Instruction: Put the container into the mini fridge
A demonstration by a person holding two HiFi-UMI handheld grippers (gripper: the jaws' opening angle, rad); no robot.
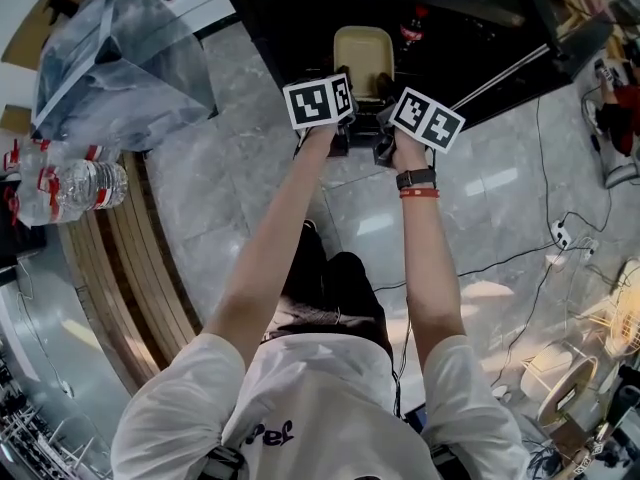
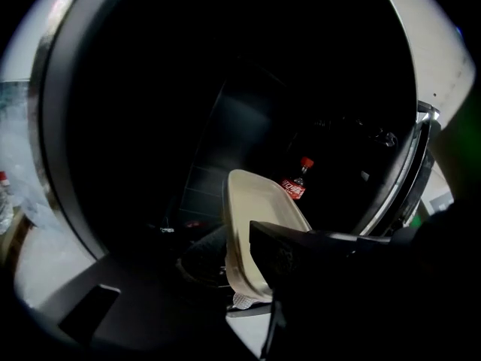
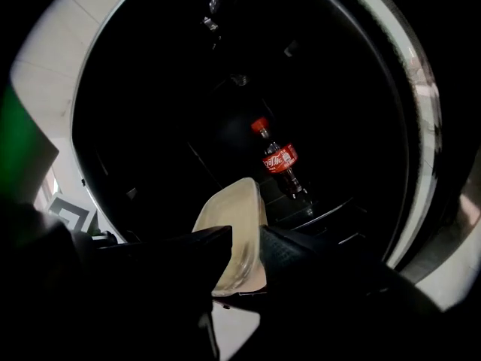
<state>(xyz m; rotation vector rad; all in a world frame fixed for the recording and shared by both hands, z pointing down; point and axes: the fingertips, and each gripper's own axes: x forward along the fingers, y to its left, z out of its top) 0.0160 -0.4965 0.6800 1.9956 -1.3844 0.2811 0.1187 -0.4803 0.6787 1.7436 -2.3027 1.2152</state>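
Head view: the person faces the open mini fridge (image 1: 290,13), both arms stretched out. The pale, shallow container (image 1: 362,53) is held in the air at the fridge's mouth, off the floor. The left tongs (image 1: 345,96) and right tongs (image 1: 383,103) meet its near end side by side. A cola bottle (image 1: 412,28) stands inside, just right of the container.

Left gripper view: the container (image 2: 252,209) is seen edge-on, its wall against the one jaw that shows clearly. The other jaw is mostly lost in the dark, but the left tongs (image 2: 237,256) look clenched on the near corner. The fridge's black interior fills the background.

Right gripper view: the right tongs (image 3: 246,235) are clamped on the container's (image 3: 233,216) rim, a jaw on each face of the wall. The bottle (image 3: 279,159) is beyond, well apart.

The container looks like thin plastic, so it is probably light and a little flexible (and likely smooth enough to slip). The rim seems the stiffest place to hold. A pinch near the corners on both sides should keep it level, and a hard squeeze would probably bow the wall.
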